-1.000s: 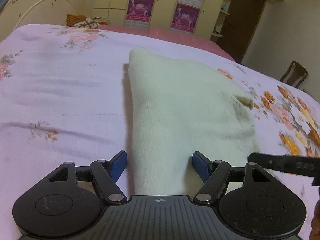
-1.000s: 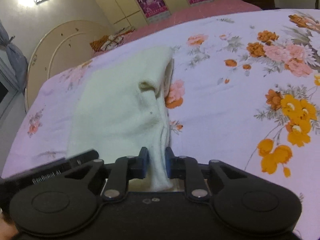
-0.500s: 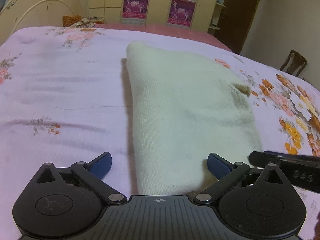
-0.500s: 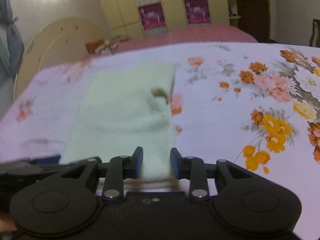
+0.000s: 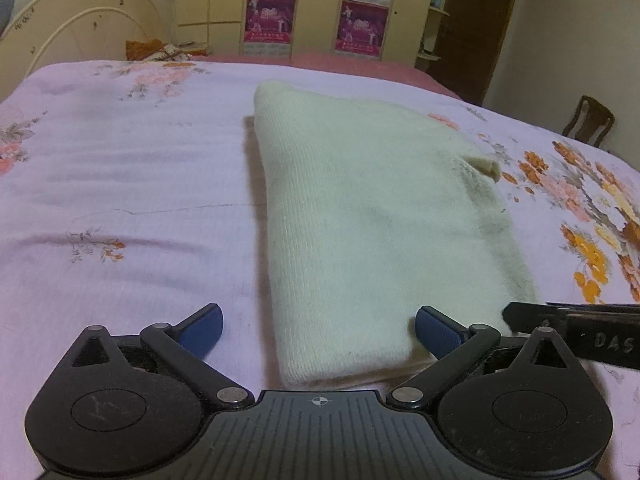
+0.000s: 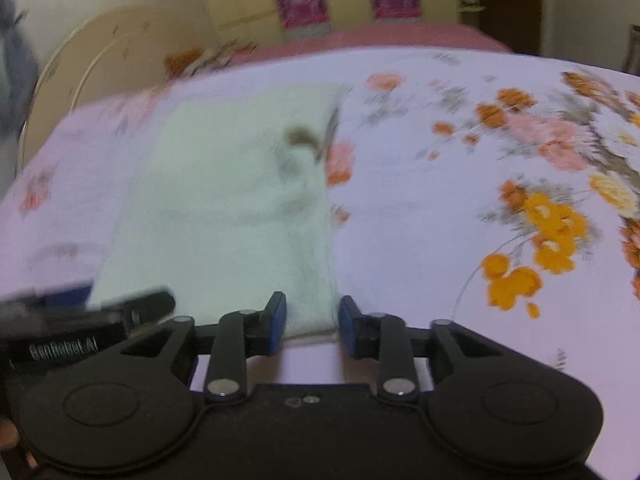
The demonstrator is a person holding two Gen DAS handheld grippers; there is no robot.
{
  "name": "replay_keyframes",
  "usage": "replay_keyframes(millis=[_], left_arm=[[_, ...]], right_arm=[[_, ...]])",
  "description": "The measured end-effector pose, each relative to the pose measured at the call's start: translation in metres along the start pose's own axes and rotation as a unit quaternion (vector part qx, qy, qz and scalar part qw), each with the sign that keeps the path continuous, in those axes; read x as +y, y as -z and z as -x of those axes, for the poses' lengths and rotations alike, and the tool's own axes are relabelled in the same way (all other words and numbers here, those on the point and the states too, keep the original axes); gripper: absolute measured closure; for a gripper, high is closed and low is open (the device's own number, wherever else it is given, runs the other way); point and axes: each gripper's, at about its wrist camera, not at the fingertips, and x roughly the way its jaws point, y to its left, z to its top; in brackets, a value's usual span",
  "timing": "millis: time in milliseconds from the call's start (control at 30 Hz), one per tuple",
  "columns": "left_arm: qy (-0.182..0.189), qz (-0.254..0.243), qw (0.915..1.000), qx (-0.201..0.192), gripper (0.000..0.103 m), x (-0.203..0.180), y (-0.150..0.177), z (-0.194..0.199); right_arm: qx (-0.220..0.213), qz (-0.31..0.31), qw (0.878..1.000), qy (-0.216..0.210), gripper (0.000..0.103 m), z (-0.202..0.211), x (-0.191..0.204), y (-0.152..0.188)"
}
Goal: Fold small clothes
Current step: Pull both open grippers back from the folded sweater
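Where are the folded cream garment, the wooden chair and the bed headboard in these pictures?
folded cream garment (image 5: 372,232), left wrist view, middle of its top layer.
wooden chair (image 5: 588,120), left wrist view, on its backrest by the far wall.
bed headboard (image 5: 80,36), left wrist view, on its curved cream panel.

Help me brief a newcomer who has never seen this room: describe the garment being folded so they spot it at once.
Start from the bed's lilac floral bedspread. The folded cream knit garment lies flat on it, just ahead of both grippers, between the plain side and the side with orange flowers. It is the only plain, pale, ribbed cloth on the printed sheet.
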Motion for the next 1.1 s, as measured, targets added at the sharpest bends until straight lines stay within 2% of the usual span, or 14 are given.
replay_keyframes(millis=[133, 267, 333, 400, 533, 733, 800, 867, 1000, 1100], left_arm=[[-0.012, 0.016, 0.9998, 0.009, 0.000, -0.003, -0.001, 0.002], [-0.035, 0.032, 0.9988, 0.015, 0.000, -0.005, -0.002, 0.002], [-0.049, 0.037, 0.9980, 0.014, 0.000, -0.009, 0.000, 0.003], [-0.059, 0.045, 0.9971, 0.013, 0.000, -0.011, 0.001, 0.005], [-0.068, 0.070, 0.9951, 0.017, 0.000, -0.010, 0.003, 0.007], [-0.082, 0.051, 0.9948, 0.032, 0.000, -0.017, -0.002, 0.006], [-0.067, 0.067, 0.9946, 0.040, 0.000, -0.011, -0.002, 0.006], [-0.074, 0.073, 0.9935, 0.045, 0.000, -0.011, -0.003, 0.006], [-0.108, 0.041, 0.9925, 0.041, 0.000, -0.026, -0.005, 0.014], [-0.107, 0.025, 0.9932, 0.040, 0.000, -0.035, -0.007, 0.032]], right_arm=[[0.009, -0.033, 0.999, -0.020, 0.079, 0.004, -0.014, 0.002], [0.023, -0.014, 0.999, -0.025, 0.077, 0.008, -0.011, 0.004], [0.031, -0.014, 0.999, -0.032, 0.071, 0.009, -0.010, 0.003], [0.030, -0.017, 0.998, -0.043, 0.051, 0.013, -0.010, 0.003], [0.009, -0.014, 0.999, -0.048, 0.048, 0.029, -0.010, 0.004], [0.001, -0.021, 0.998, -0.055, 0.041, 0.041, -0.021, 0.001], [0.003, -0.027, 0.998, -0.060, 0.041, 0.043, -0.023, 0.003], [0.006, -0.030, 0.998, -0.061, 0.039, 0.044, -0.025, 0.005], [0.014, -0.032, 0.997, -0.062, 0.034, 0.048, -0.025, 0.008], [0.028, -0.030, 0.997, -0.071, 0.030, 0.053, -0.023, 0.007]])
